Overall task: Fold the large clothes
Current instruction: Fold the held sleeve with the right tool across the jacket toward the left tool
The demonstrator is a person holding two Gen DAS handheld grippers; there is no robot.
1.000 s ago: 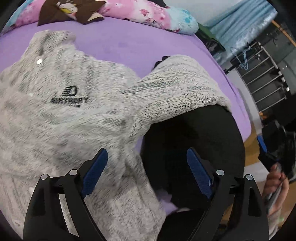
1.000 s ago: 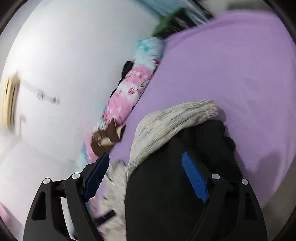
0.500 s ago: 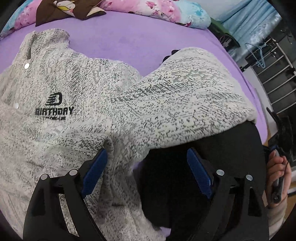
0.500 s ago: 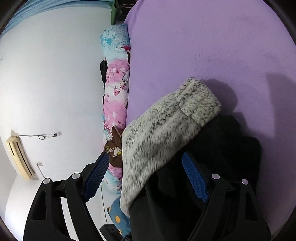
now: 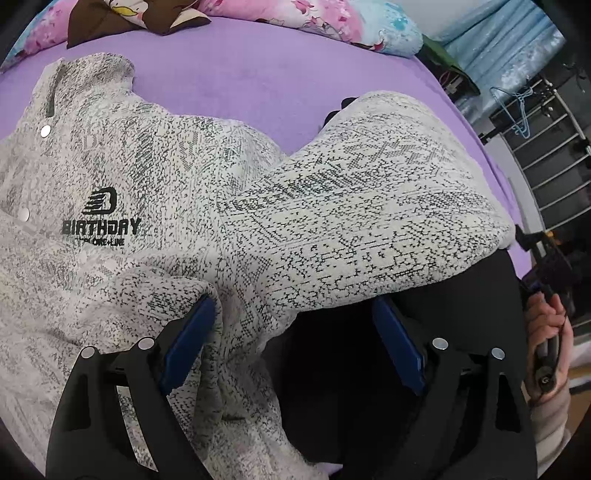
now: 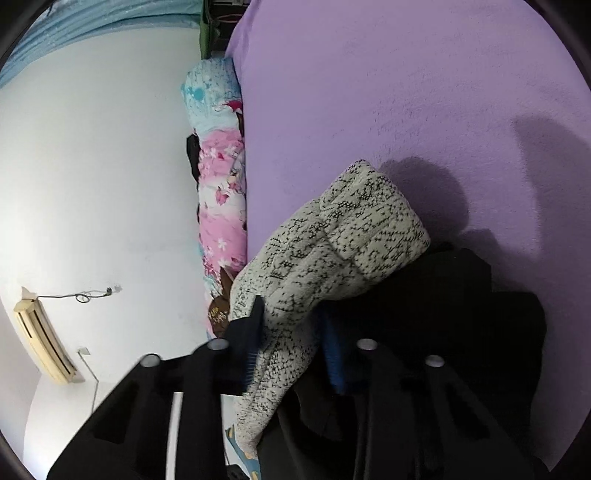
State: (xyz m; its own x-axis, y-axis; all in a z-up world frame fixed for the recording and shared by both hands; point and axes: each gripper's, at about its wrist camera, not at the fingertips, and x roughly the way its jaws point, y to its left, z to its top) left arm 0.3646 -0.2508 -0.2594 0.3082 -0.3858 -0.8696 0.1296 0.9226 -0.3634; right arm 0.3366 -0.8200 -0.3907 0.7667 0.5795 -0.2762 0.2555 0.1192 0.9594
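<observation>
The right gripper (image 6: 291, 343) is closing on the grey knit jacket's sleeve (image 6: 332, 251). The left gripper (image 5: 295, 343) gapes wide over jacket (image 5: 110, 192) and black garment (image 5: 351, 369), gripping neither, on the purple bedsheet (image 5: 240, 81); floral pillows (image 5: 332, 18) lie beyond.

The sweater (image 5: 155, 192) is speckled grey and white knit with a black "BIRTHDAY" logo (image 5: 100, 221) and silver snaps; its lining (image 5: 369, 369) is black. The bed (image 5: 236, 85) sheet is plain lilac. At the top of the frame, the pillow (image 5: 325, 18) is pink and light blue with flowers. The gripper (image 5: 295, 347) is black with blue pads (image 5: 188, 343).
</observation>
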